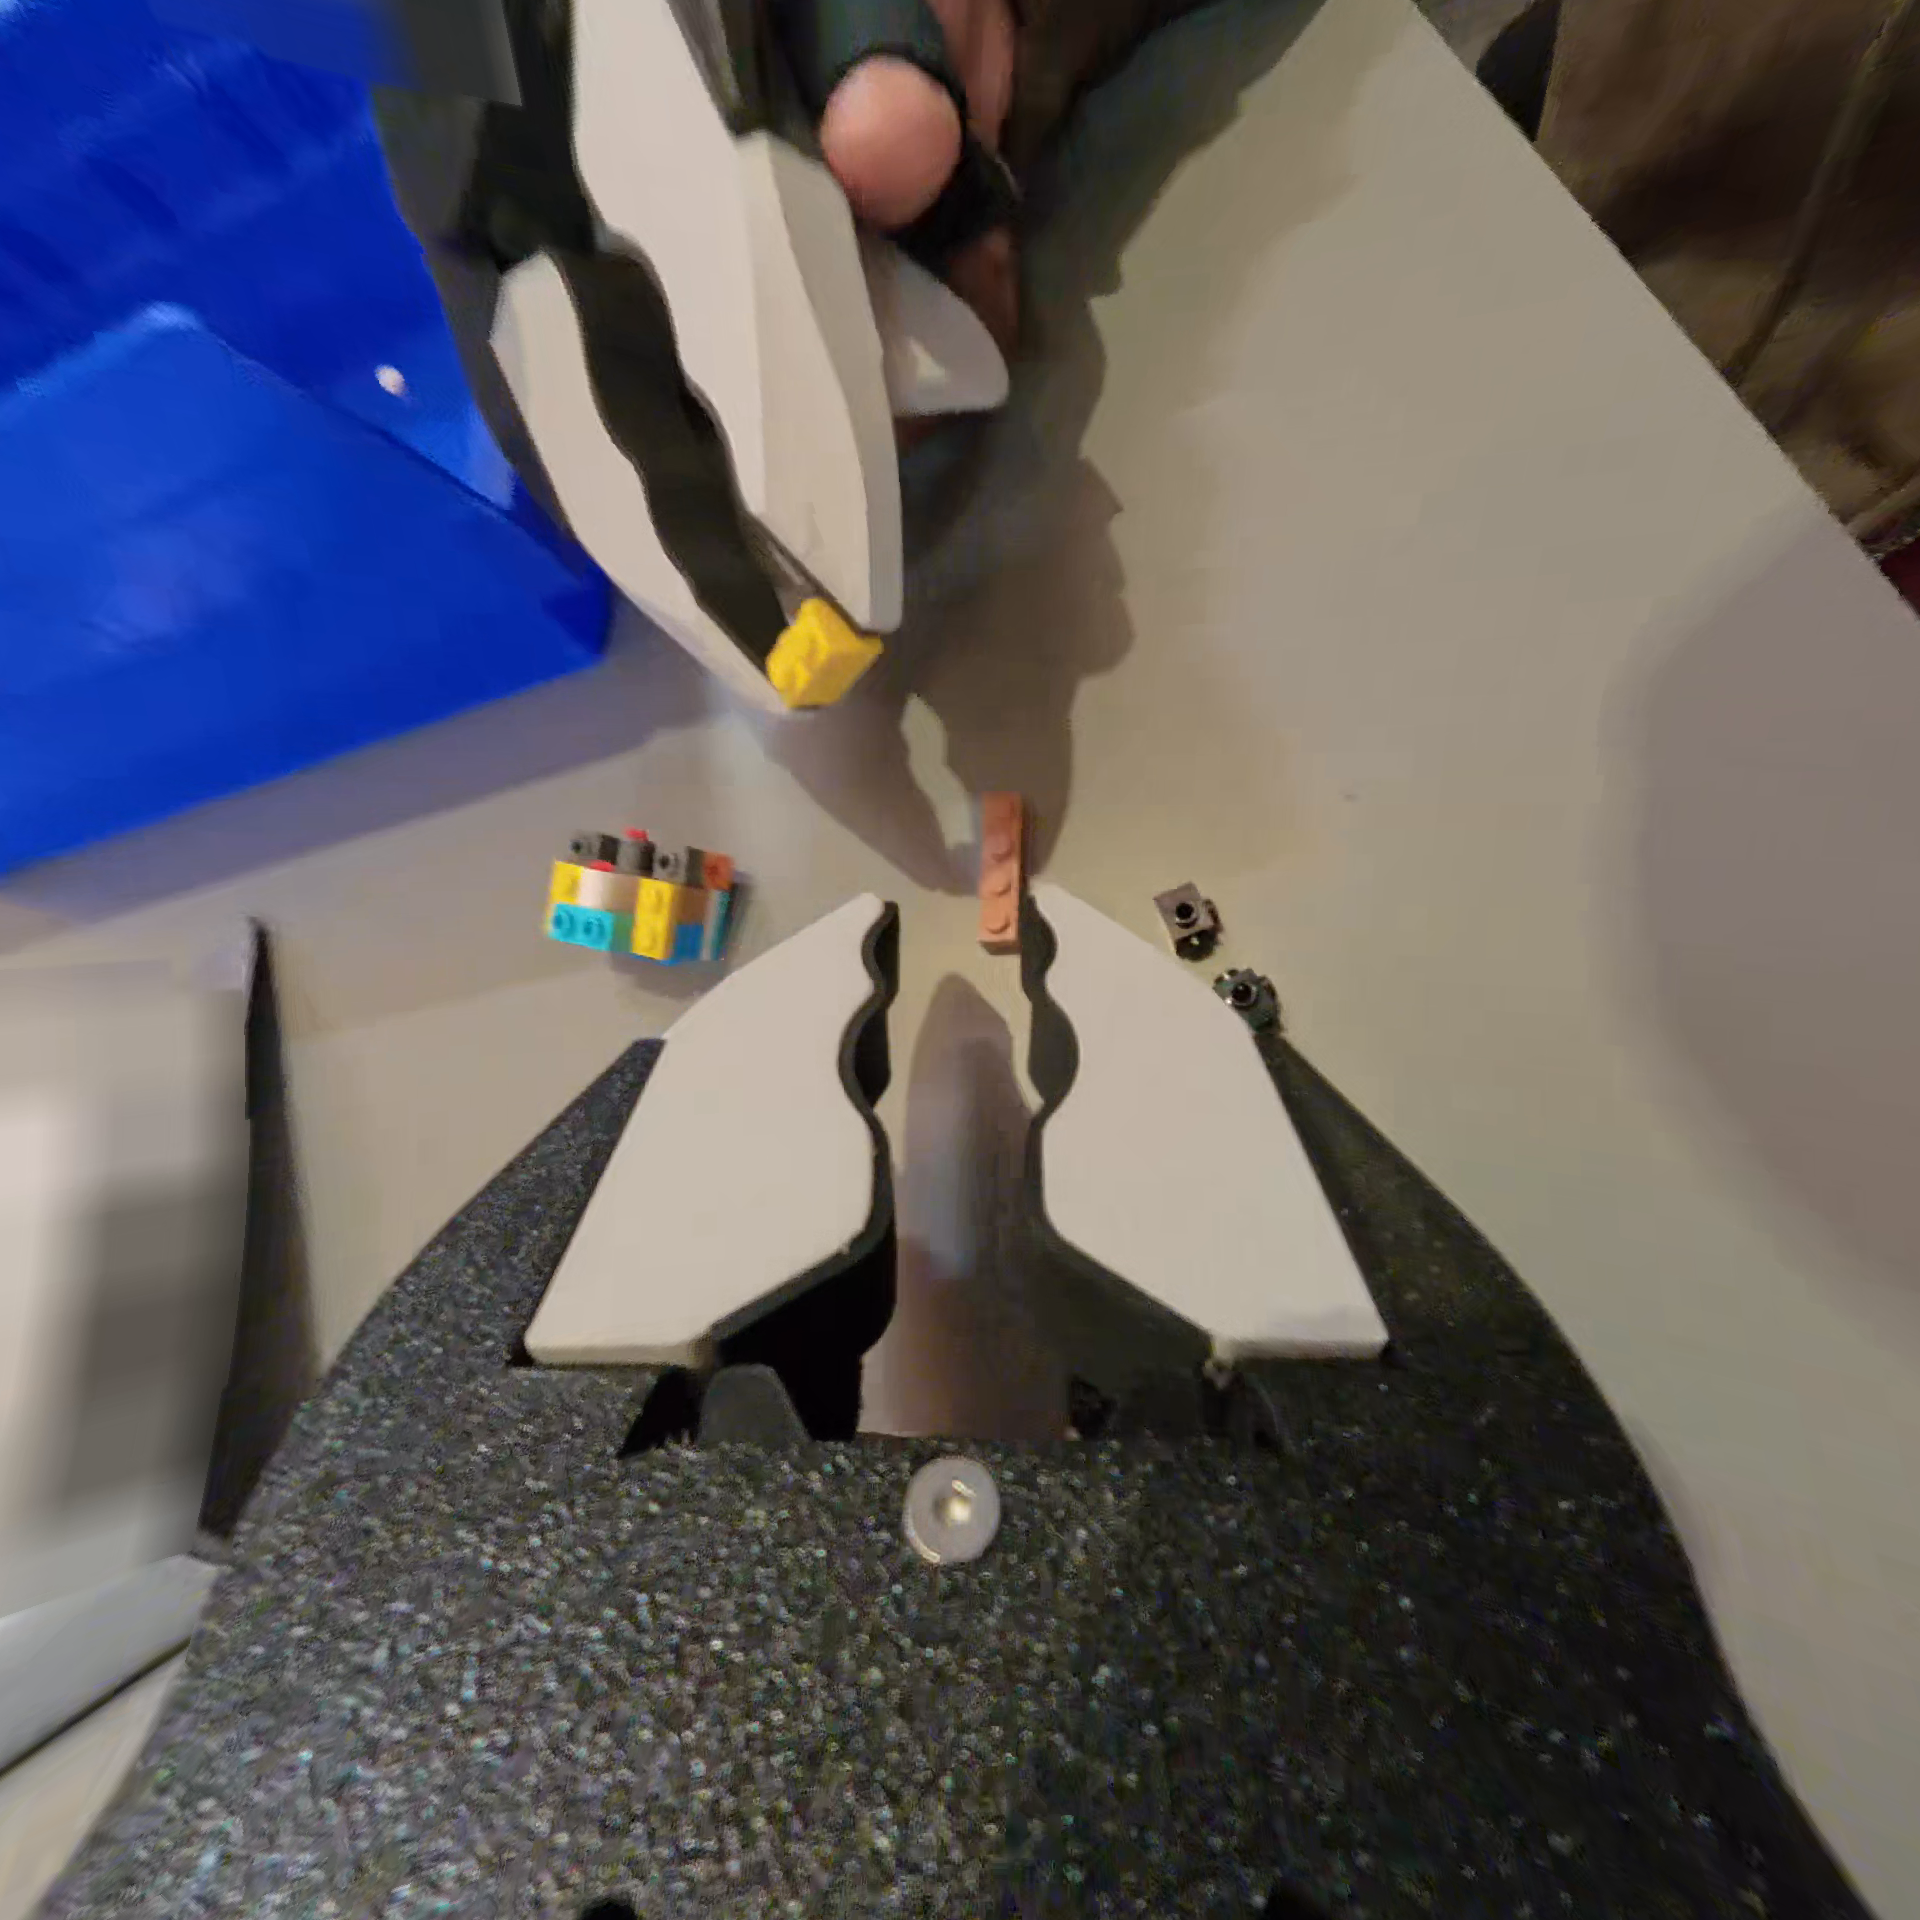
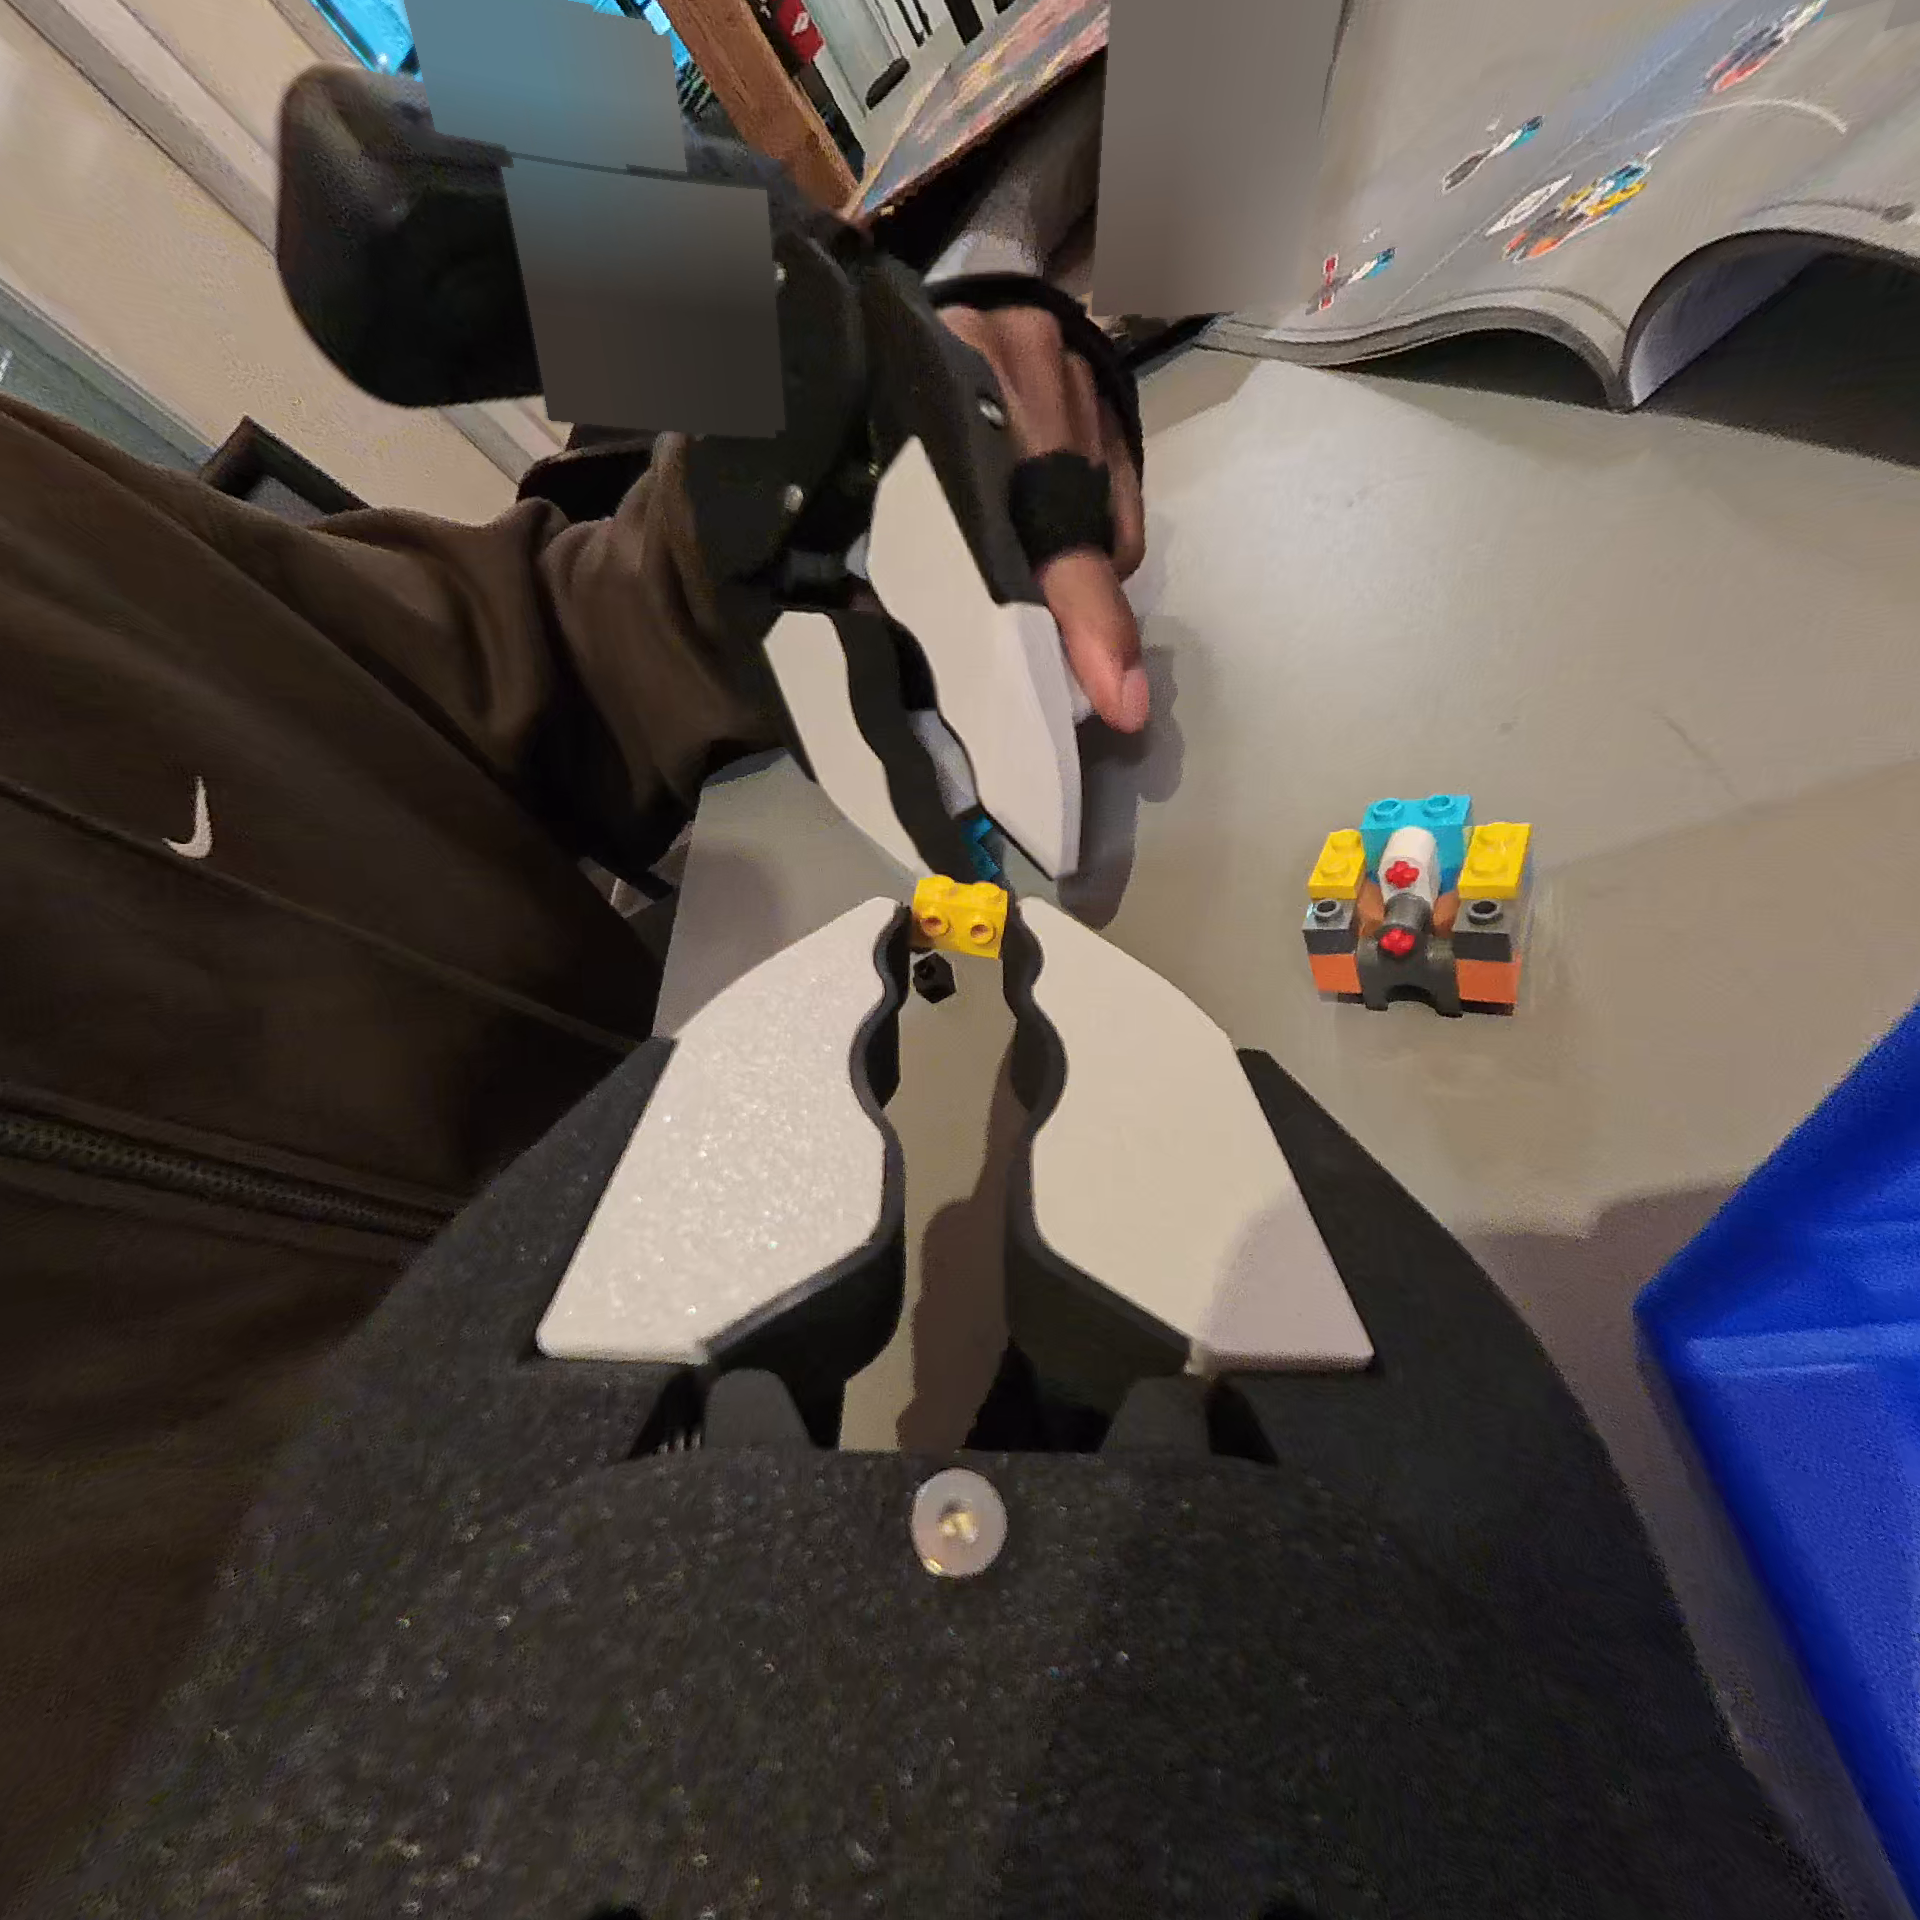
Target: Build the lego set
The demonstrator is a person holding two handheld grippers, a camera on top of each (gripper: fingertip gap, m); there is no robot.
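Nearest, the right gripper (image 2: 958, 914) pinches a yellow brick (image 2: 958, 916) above the table (image 2: 1455, 582), the left gripper (image 1: 961, 914) seemingly spread beside a brown plate (image 1: 1003, 873), both short of the half-built model (image 2: 1418, 914), several loose pieces unplaced

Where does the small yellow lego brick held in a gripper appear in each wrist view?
Left wrist view: the small yellow lego brick sits left of centre in the upper half, pinched at the tips of the right gripper coming down from the top.
Right wrist view: it is just above centre, between that gripper's own fingertips.
Shared landmark: the multicoloured part-built lego model on the grey table, beside the blue bin.
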